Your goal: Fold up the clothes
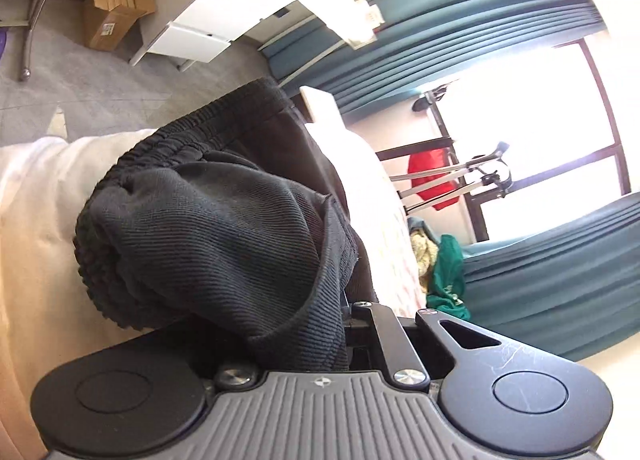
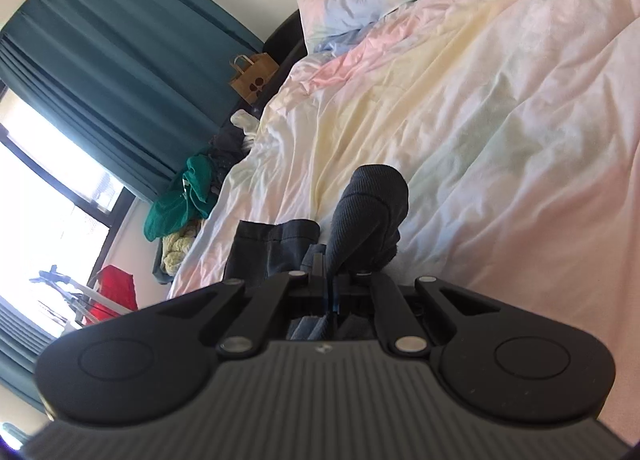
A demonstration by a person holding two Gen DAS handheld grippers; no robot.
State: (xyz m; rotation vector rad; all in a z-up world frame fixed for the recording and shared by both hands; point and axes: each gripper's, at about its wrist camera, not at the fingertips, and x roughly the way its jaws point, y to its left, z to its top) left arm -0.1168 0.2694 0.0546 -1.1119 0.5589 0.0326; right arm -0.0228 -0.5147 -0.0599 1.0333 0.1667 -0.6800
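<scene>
Right gripper: fingers drawn together, pinching dark ribbed fabric of the black sweatpants; a fold of the cloth bulges up at 12 o'clock from the fingertips.
Left gripper: draped by the black sweatpants; cloth hangs into the finger gap, fingers hidden, so its opening cannot be told.
Sweatpants: bunched elastic waistband at 11 o'clock in the left view; a flat dark panel lies on the pastel duvet at 10 o'clock from the right gripper.
Hidden: left fingertips under cloth; garment's full shape cut off by both gripper bodies.
Background: green garment heaped near teal curtains; paper bag at the bedside.
</scene>
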